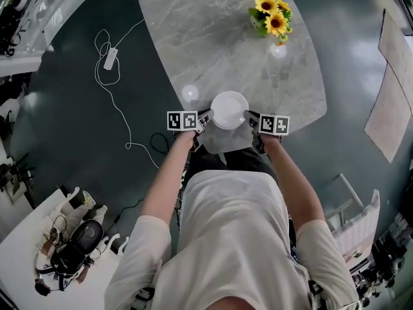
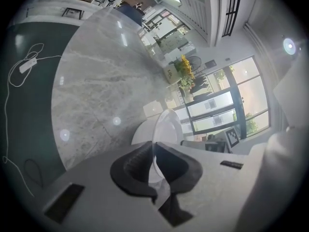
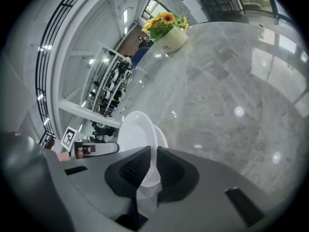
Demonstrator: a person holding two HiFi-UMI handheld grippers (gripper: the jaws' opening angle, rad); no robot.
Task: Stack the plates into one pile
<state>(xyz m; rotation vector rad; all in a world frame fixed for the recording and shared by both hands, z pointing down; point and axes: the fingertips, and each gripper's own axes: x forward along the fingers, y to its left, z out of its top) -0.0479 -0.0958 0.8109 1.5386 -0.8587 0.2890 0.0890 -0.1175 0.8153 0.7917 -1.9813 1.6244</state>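
One white plate [image 1: 229, 108] seen, at the table [image 1: 213, 37] near edge. Two grippers: left gripper [image 1: 205, 117] jaws narrow, pinching its left rim; right gripper [image 1: 248, 116] likewise on its right rim. One sunflower pot [image 1: 271, 15], far right.

A round white plate [image 1: 229, 110] with a deep well and a broad rim lies level at the near edge of the grey marbled bench [image 1: 213, 31]. The left hand-held gripper [image 1: 208, 116] pinches its left rim and the right hand-held gripper [image 1: 248, 115] its right rim.
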